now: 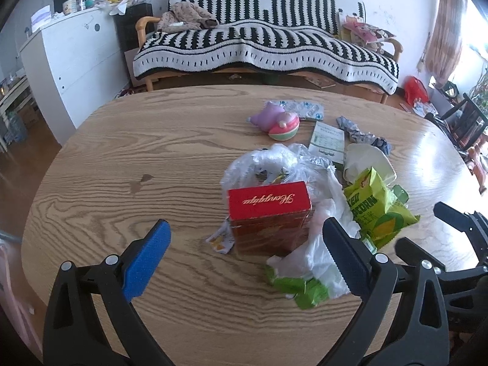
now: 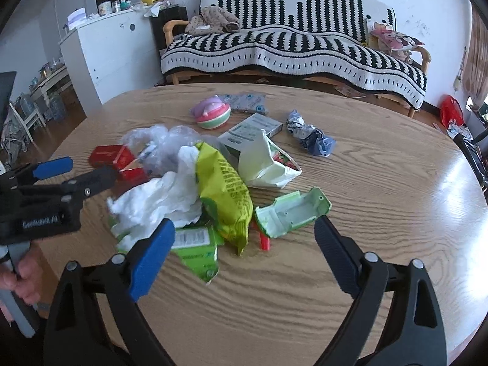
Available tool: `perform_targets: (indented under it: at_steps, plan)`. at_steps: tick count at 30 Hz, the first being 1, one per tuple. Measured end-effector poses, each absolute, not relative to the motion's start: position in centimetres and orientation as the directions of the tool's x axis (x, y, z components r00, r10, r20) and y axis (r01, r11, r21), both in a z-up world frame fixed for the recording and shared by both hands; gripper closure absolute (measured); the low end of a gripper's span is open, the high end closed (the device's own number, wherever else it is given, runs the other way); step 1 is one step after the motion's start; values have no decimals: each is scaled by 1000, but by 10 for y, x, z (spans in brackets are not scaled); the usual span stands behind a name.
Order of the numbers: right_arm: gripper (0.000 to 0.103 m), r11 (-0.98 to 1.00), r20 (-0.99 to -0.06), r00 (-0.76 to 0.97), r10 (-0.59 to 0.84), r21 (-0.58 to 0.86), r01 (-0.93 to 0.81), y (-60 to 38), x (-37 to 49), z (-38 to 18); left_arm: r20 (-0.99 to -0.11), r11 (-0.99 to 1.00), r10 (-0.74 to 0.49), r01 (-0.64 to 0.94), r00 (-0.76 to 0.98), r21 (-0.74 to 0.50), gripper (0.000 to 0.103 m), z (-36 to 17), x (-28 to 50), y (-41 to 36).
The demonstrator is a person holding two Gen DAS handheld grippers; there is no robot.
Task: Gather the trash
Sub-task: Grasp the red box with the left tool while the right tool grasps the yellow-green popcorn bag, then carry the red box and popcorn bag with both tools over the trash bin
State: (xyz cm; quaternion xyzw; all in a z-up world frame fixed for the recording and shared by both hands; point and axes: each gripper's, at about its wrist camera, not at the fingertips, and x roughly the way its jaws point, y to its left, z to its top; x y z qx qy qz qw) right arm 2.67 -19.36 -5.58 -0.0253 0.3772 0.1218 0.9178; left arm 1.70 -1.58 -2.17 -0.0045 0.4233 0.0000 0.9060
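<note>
A pile of trash lies on the round wooden table (image 1: 122,158). A red box (image 1: 270,213) stands just beyond my open left gripper (image 1: 244,241), against a clear plastic bag (image 1: 274,160) and white crumpled plastic (image 1: 332,213). A yellow-green snack bag (image 2: 224,195) and a flat green wrapper (image 2: 198,250) lie before my open right gripper (image 2: 244,241), which holds nothing. A pale green plastic piece (image 2: 292,213) sits near its right finger, with a red strip (image 2: 263,241) beside it. The left gripper (image 2: 76,172) also shows from the side.
Farther back lie a torn white bag (image 2: 262,164), a flat carton (image 2: 251,129), crumpled blue-grey paper (image 2: 311,135), a pink and purple toy (image 2: 212,114) and a blister pack (image 2: 247,102). A sofa with a striped blanket (image 1: 268,42) stands beyond the table. A hand (image 2: 24,280) grips the left handle.
</note>
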Motion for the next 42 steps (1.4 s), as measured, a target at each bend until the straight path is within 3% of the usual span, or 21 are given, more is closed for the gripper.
perform_targets:
  at_steps: [4, 7, 8, 9, 10, 11, 22, 28, 35, 42]
  plan:
    - [26, 968, -703, 677, 216, 65, -241, -192, 41, -64, -776, 1000, 16, -5, 630, 17, 6, -30, 29, -21]
    - [40, 965, -696, 682, 226, 62, -256, -188, 47, -64, -775, 1000, 16, -11, 631, 12, 8, -32, 33, -19]
    - [53, 964, -695, 682, 228, 60, -261, -186, 48, -65, -774, 1000, 16, -11, 633, 12, 12, -31, 34, -20]
    - [71, 959, -694, 678, 243, 68, -274, -185, 49, -65, -772, 1000, 13, -9, 636, 9, 26, -29, 34, -20]
    - [70, 959, -692, 679, 243, 66, -275, -184, 48, -64, -769, 1000, 3, -6, 639, -1, 41, -26, 32, -19]
    - [72, 958, -688, 683, 245, 65, -279, -183, 46, -62, -768, 1000, -9, -3, 640, -13, 47, -25, 32, -19]
    - [77, 930, -549, 750, 368, 219, -296, -216, 10, 0, -727, 992, -66, -31, 683, -119, 48, 13, 6, 4]
    - [77, 935, -542, 763, 353, 231, -268, -252, -12, 13, -707, 989, -93, -14, 701, -144, 48, 29, -5, 0]
    - [77, 974, -533, 819, 212, 184, -132, -341, -59, 20, -666, 977, -207, 120, 717, -175, 48, 47, -23, -48]
    - [77, 972, -509, 859, -52, 170, 160, -469, -146, 21, -606, 887, -445, 415, 659, -200, 48, 56, -61, -182]
